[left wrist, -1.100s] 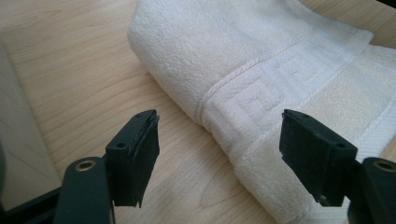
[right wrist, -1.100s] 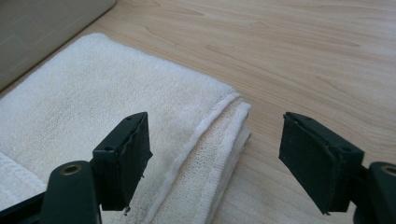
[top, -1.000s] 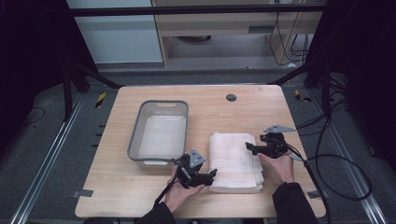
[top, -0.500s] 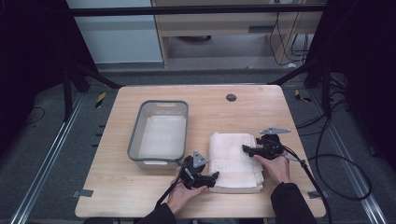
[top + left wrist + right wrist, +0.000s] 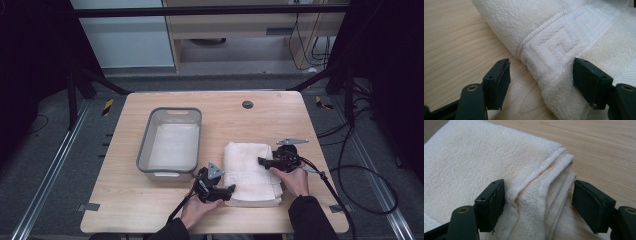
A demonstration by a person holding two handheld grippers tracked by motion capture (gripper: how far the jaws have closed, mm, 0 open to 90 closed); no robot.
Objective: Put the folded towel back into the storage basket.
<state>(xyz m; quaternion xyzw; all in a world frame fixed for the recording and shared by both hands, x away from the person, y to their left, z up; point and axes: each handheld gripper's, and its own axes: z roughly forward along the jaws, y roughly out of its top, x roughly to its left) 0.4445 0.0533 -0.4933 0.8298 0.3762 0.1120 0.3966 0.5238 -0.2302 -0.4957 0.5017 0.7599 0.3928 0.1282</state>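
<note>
Right, jaws first: left gripper [image 5: 541, 82] has just been closing a bit, but the pads aren't pressing yet. They stand spread, straddling the near-left corner of the folded towel [image 5: 251, 172], with the patterned hem band between them. Right gripper [image 5: 537, 203] is spread too, astride the stacked edge layers on the towel's right side, pads clear of the cloth on both sides.

The towel lies flat on the table [image 5: 125, 210], just right of the grey basin [image 5: 170, 142], near it but apart, as far as I can tell from the high view.

I read the step in hand as pinching both sides to lift the towel, likely toward the basin.

How I'd do it well:
- Push each gripper a little deeper before I close, so the pads bite all the layers, not only the top fold.
- On the left, keep the lower pad under the bottom layer; it looks to rest on a thin layer of cloth at the table.
- Close both together, then lift level so the fold holds.
- Risk: the right pads catch only the upper layers and the stack fans open.
</note>
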